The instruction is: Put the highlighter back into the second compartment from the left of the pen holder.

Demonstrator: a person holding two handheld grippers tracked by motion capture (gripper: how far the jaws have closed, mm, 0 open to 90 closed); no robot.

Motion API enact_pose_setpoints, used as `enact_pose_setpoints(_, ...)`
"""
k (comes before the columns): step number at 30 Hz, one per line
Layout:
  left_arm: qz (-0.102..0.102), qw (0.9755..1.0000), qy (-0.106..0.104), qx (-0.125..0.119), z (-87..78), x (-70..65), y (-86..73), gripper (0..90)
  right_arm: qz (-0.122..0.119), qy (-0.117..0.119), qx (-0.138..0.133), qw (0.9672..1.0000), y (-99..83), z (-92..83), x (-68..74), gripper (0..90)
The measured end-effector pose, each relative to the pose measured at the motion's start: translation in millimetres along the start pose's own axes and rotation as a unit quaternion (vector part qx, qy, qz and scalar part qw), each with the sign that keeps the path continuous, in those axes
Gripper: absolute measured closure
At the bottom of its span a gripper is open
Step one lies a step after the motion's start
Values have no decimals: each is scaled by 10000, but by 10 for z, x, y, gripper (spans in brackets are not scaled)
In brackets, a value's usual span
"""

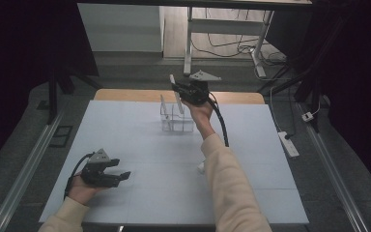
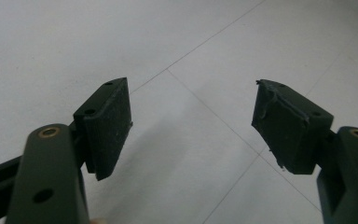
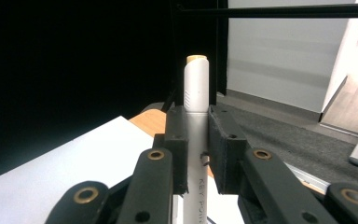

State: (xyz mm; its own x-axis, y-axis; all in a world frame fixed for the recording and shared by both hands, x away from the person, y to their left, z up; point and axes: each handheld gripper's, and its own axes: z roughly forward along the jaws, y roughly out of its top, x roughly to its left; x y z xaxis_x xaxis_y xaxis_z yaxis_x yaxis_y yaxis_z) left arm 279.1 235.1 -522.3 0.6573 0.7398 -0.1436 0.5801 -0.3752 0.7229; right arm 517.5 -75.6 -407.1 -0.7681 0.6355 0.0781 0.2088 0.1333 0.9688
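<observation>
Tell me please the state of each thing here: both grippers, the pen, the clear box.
left gripper: open, holds nothing, low over the table.
right gripper: shut on the white pen, raised above the clear box.
white pen: clamped between the jaws, its yellowish tip pointing away.
clear box: upright on the table, open at the top.

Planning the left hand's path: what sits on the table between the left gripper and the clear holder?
Nothing: in the high view the white table top is bare between the left gripper and the clear holder.
</observation>
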Motion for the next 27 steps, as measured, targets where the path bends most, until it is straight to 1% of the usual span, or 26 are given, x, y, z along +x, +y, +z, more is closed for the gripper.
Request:
enact_pose_setpoints(3,-1,10000,2,-10,-3,3,-1,280,-10,23,5,10000,-13,38,5,775)
enact_pose_setpoints(11,15,10000,20,-18,-9,11,-3,280,21,-33,32,10000,-67,82,-15,767)
enact_pose_setpoints(12,15,10000,20,-18,-10,12,-4,280,5,-50,60,10000,-74,83,-18,757)
enact_pose_setpoints(14,15,10000,19,-14,-11,14,-5,280,-21,-147,138,9998,-85,81,-20,667)
enact_pose_setpoints(15,14,10000,20,-14,-11,15,-5,280,-30,-203,177,9996,-87,75,-23,635)
enact_pose_setpoints(18,21,10000,27,-9,-12,17,-6,280,-68,-294,255,9992,-85,34,-32,580)
enact_pose_setpoints(21,12,10000,29,-17,-17,18,-7,280,-129,-282,330,9990,-84,-30,-41,558)
enact_pose_setpoints(27,12,10000,40,-25,-23,14,-6,280,-272,-266,469,9982,-113,-153,-66,548)
